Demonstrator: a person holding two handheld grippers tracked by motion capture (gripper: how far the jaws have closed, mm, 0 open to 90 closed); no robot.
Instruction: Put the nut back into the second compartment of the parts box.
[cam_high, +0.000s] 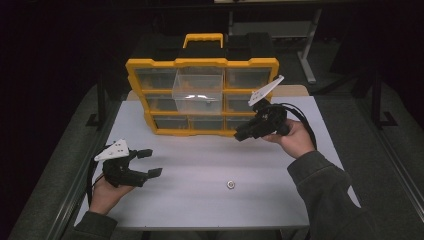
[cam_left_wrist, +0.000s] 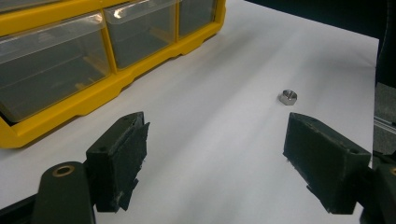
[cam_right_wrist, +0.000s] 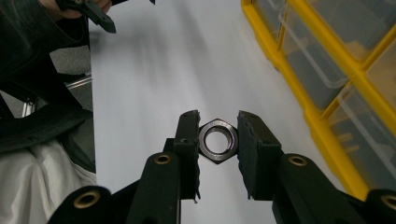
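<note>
So from the high view, the right gripper (cam_high: 246, 132) is held up off the desk (cam_high: 200, 200), right in front of the lower right corner of the yellow organizer (cam_high: 202, 95), pointing left and a bit down. One clear drawer (cam_high: 197, 92) is pulled out from the middle of it, so my guess is that's where the part is headed. The left gripper (cam_high: 150, 162) sits low near the desk's left side, jaws spread wide with nothing in them. A second loose nut (cam_high: 230, 184) lies on the bare desk between the two hands, nearer the front edge.

Left gripper view: both jaws stand far apart over the white top, and that loose nut (cam_left_wrist: 288, 97) is lying flat a little way ahead, closer to the right jaw. The organizer's bottom row of drawers (cam_left_wrist: 93, 51) is off to the upper left.

Right gripper view is the good one. The jaws are clamped on a steel hex nut (cam_right_wrist: 217, 140), pinching it across two opposite sides so the hole faces the camera. It sits right at the tips, not deep in the pads.

Handling-wise I'd say it's small, rigid, dense for its size and pretty slick, being smooth metal. Nothing fragile, but a tip grip like this could let it twist or pop out if the hand tilts fast. Gripping flat-to-flat is the right call; corners would slip.
</note>
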